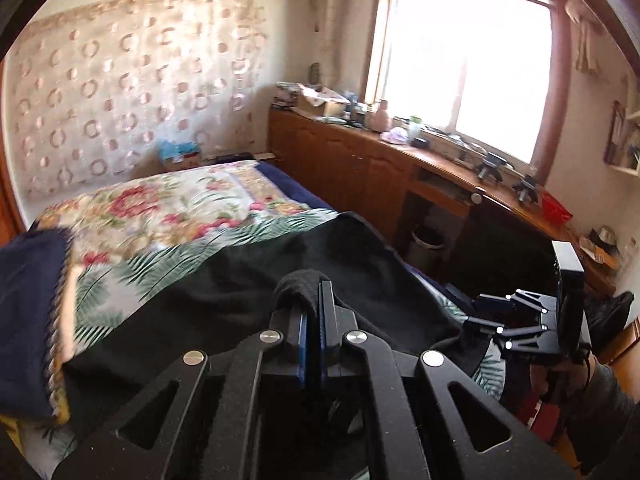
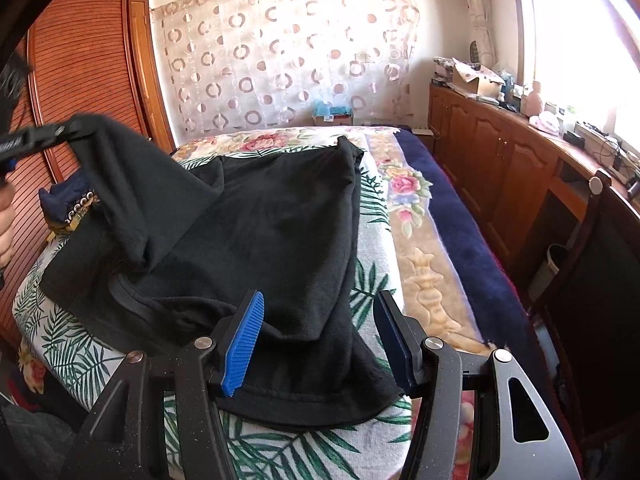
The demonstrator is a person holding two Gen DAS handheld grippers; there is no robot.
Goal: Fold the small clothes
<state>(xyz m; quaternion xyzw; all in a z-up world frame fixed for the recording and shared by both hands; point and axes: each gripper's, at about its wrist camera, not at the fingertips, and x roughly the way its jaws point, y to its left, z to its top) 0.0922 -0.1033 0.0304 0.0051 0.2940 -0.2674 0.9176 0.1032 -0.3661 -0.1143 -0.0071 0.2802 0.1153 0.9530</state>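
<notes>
A black T-shirt (image 2: pixel 276 216) lies spread on the bed's leaf-print sheet (image 2: pixel 80 344). My left gripper (image 1: pixel 313 292) is shut on a fold of the shirt (image 1: pixel 256 280) and holds one sleeve lifted above the bed; it shows at the left of the right wrist view (image 2: pixel 68 128). My right gripper (image 2: pixel 320 332) is open, its blue pads (image 2: pixel 244 344) on either side of the shirt's near sleeve, not pinching it. It also shows at the right of the left wrist view (image 1: pixel 486 312).
A floral blanket (image 1: pixel 160 208) and a navy blanket (image 2: pixel 444 200) cover the far bed. A wooden cabinet (image 2: pixel 500 160) with clutter runs along the right under the window. A chair (image 2: pixel 592 272) stands near right. A wardrobe (image 2: pixel 80 60) stands left.
</notes>
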